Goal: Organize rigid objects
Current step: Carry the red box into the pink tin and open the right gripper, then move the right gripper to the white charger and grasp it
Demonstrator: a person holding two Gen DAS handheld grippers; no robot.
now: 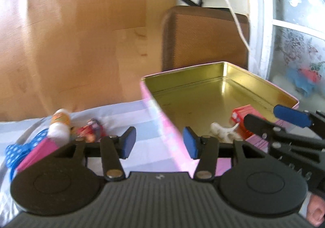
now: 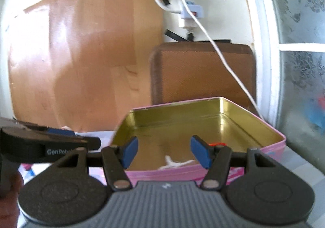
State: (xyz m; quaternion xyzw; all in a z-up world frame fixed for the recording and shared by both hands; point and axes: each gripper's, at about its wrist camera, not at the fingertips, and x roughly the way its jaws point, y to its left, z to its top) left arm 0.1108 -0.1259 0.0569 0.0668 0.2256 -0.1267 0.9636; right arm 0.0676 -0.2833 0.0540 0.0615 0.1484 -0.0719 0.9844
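Observation:
An open pink tin (image 1: 193, 102) with a gold inside stands on a striped cloth. In it lie a white toy figure (image 1: 222, 131) and a red box (image 1: 242, 117). My left gripper (image 1: 160, 143) is open just before the tin's near left corner, with nothing between its pads. Left of it lies a pile: a white tube with an orange label (image 1: 60, 126), a red toy (image 1: 89, 131), a pink box (image 1: 36, 153) and a blue dotted piece (image 1: 16, 151). My right gripper (image 2: 165, 152) is open over the tin's (image 2: 182, 126) near wall, holding nothing; the white figure (image 2: 174, 164) lies just beyond it.
A brown padded chair back (image 1: 205, 37) stands behind the tin. A wooden panel (image 1: 81, 35) fills the left background. A white cable (image 2: 219, 51) hangs from a power strip (image 2: 190, 12) down toward the tin's far right corner. A frosted window (image 2: 300, 75) closes the right side.

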